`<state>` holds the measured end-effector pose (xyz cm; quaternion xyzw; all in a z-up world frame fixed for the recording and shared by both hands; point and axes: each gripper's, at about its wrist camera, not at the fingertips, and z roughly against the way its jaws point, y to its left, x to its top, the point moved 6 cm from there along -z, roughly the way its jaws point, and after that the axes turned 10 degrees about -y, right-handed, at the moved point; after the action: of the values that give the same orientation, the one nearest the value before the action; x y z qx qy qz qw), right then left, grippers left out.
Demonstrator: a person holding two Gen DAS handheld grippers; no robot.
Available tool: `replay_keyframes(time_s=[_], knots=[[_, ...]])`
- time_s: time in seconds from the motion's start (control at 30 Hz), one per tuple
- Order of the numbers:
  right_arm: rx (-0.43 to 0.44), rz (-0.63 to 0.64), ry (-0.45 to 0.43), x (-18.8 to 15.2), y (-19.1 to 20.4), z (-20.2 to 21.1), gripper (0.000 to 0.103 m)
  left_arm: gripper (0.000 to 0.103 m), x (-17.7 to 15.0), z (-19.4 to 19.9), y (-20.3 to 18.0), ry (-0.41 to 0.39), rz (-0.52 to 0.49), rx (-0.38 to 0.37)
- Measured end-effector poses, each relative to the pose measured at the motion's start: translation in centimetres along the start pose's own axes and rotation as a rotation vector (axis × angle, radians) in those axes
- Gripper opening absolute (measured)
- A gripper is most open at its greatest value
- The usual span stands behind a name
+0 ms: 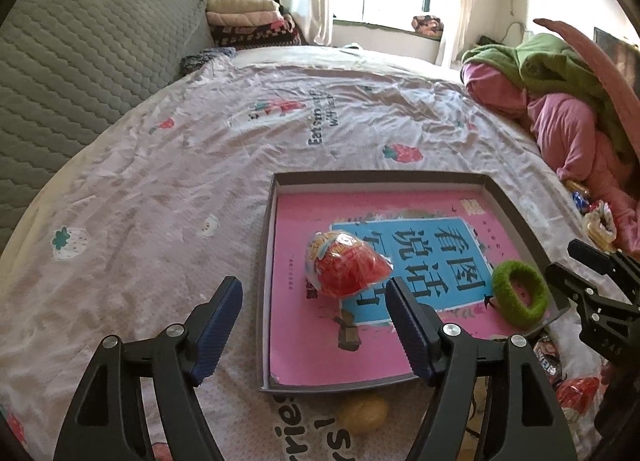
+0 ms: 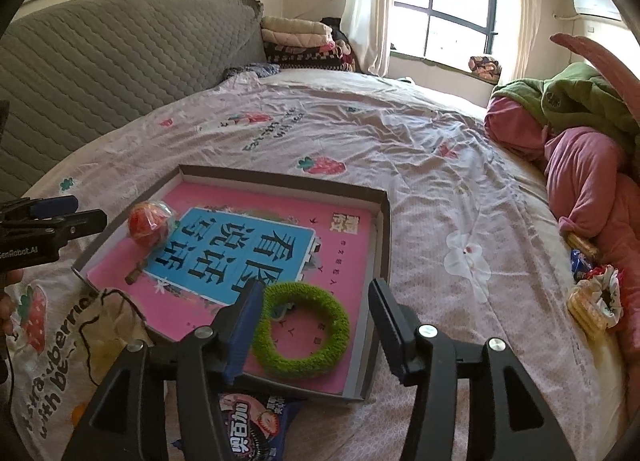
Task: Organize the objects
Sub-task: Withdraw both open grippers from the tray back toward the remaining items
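Shallow grey cardboard tray (image 1: 516,203) lies on a bedspread (image 1: 168,165) printed with strawberries, and a pink book (image 1: 320,353) with a blue title panel covers its floor. 2 things rest on that book. A red snack packet (image 1: 348,263) in clear wrap sits toward the tray's left side in the left wrist view; in the right wrist view the same packet (image 2: 149,223) lies near the tray's far left corner. A fuzzy green hair ring (image 2: 302,325) lies flat near the tray's near right corner, against the low wall there.

The left gripper (image 1: 316,325) hangs above the near left edge of the tray with its jaws spread wide and nothing between the blue pads; the red packet is just beyond its right finger and apart from it. The right gripper (image 2: 316,327) is also spread, its jaws standing on either side of the green ring. Its left pad is just beside the ring's outer edge, and I cannot tell whether they touch; the right pad stands clear of it.

Outside the tray, a dark blue snack bag (image 2: 256,427) lies on the bedspread below the near wall, and a round yellowish object (image 1: 364,413) sits by the near edge. A heap of pink and green clothing (image 2: 580,149) fills the bed's right side, with wrapped biscuits (image 2: 592,301) beside it.
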<state>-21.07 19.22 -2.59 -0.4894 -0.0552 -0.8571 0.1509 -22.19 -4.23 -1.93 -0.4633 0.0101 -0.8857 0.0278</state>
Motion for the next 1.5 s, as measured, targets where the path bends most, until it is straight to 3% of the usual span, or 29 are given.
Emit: replay_keyframes(time_s=[0.1,1.27,1.5], knots=[[0.005,0.003,-0.021,0.3,0.2,0.5,0.06,0.075,0.1,0.5,-0.1,-0.018,0.001,-0.004],[0.066,-0.032,-0.102,1.0,1.9,4.8,0.065,0.076,-0.5,4.8,-1.6,-0.098,-0.041,-0.044],[0.101,-0.026,-0.153,1.0,3.0,6.7,0.077,0.076,-0.9,6.3,-1.4,-0.116,-0.023,-0.051]])
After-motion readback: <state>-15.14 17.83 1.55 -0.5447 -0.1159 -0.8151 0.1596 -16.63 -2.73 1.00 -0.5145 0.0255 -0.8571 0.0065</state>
